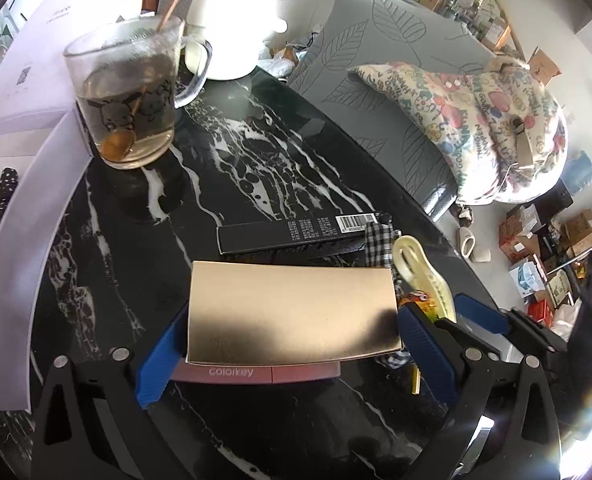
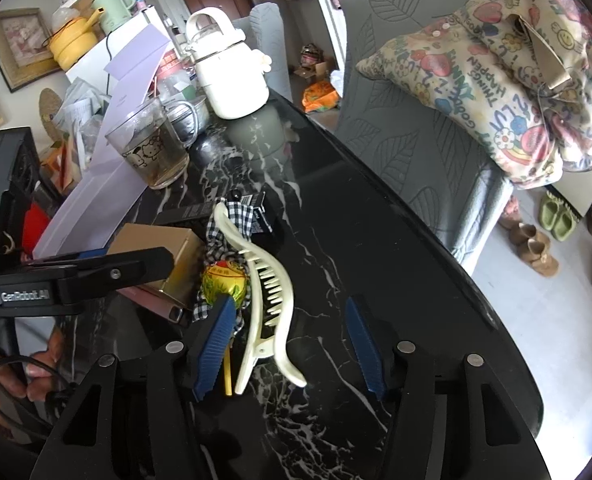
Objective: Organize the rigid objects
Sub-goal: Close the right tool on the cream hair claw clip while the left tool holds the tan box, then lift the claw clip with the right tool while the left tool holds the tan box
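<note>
A gold box [image 1: 291, 312] lies on top of a pink "colorkey" box [image 1: 255, 373] on the black marble table [image 1: 135, 248]. My left gripper [image 1: 291, 344] is shut on the gold box, one blue pad on each side. Behind it lies a long black box [image 1: 291, 234]. In the right wrist view the gold box [image 2: 163, 248] sits left of a cream hair clip [image 2: 267, 292], a checked cloth [image 2: 235, 220] and a yellow-wrapped lollipop [image 2: 225, 282]. My right gripper [image 2: 291, 344] is open, its fingers astride the hair clip, just above the table.
A glass mug [image 1: 127, 96] of tea with a spoon and a white kettle [image 1: 235, 32] stand at the back. A lilac box [image 1: 11, 200] runs along the left. A grey chair [image 2: 408, 128] with a printed bundle [image 2: 516, 88] stands by the table's right edge.
</note>
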Demonstrator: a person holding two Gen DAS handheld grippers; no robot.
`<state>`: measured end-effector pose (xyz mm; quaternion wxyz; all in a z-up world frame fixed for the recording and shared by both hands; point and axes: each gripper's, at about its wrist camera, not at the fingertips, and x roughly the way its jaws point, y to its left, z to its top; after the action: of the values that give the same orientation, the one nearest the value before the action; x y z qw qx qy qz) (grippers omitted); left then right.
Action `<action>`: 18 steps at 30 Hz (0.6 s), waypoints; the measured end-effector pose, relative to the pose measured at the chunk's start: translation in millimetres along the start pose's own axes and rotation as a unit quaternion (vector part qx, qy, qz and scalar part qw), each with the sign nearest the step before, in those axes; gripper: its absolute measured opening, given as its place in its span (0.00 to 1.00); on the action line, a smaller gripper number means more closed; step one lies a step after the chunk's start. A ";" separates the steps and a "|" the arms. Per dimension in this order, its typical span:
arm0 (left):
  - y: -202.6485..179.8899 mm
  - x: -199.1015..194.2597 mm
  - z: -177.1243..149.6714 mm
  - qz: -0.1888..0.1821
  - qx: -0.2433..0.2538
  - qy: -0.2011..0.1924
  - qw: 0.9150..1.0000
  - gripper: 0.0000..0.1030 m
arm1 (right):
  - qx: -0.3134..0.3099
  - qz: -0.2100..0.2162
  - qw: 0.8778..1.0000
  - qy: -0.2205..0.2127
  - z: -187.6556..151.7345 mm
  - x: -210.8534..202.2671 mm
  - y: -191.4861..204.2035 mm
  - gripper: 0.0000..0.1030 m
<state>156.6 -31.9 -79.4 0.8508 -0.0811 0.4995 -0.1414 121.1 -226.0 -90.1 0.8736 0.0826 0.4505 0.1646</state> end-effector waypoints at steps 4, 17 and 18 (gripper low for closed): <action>0.3 -9.2 -1.1 0.007 0.005 -0.009 1.000 0.99 | 0.000 0.005 1.000 0.009 -0.8 5.6 -0.8 0.46; 4.8 -29.6 -6.6 0.006 -0.007 -0.024 1.000 0.99 | -0.026 -0.034 0.999 0.004 -5.3 4.7 3.7 0.24; 5.1 -30.9 -7.8 0.005 -0.008 -0.024 1.000 0.99 | -0.027 -0.037 0.999 0.002 -6.5 3.1 3.4 0.24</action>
<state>136.4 -17.2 -59.1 0.8628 -0.0890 0.4801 -0.1313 116.8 -221.7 -95.2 0.8801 0.0421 0.4505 0.1440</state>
